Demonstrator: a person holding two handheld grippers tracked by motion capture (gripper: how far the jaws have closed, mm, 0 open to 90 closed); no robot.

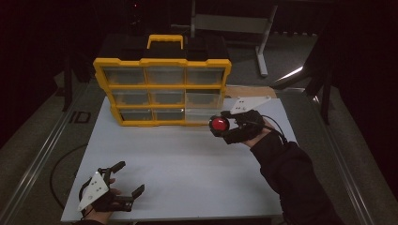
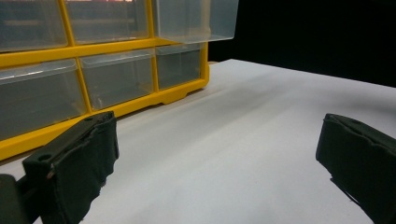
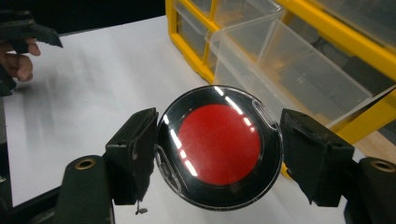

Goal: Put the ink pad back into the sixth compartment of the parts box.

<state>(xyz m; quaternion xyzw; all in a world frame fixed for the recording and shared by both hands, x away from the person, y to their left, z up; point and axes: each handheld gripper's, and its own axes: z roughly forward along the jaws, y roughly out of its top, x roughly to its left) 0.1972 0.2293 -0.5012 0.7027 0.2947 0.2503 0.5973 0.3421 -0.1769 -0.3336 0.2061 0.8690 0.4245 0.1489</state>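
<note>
A round black case with a red centre (image 3: pixel 219 144) sits between the pads of my right gripper (image 3: pixel 219 156), which is shut on its rim. In the high view the same case (image 1: pixel 218 124) hangs above the table just right of the yellow organizer (image 1: pixel 162 91), in my right gripper (image 1: pixel 226 123). A clear drawer (image 3: pixel 280 60) in the organizer's right column is pulled out, close behind the case. My left gripper (image 1: pixel 129 177) rests near the table's front left corner, open, with bare table between its fingers (image 2: pixel 79 163).
The organizer (image 2: pixel 116 107) stands upright at the back of the white table (image 1: pixel 187 168), with several clear drawers and a handle on top. Its pulled-out drawer (image 2: pixel 196 21) sticks forward. A metal stand (image 1: pixel 263 42) is on the floor beyond the table.
</note>
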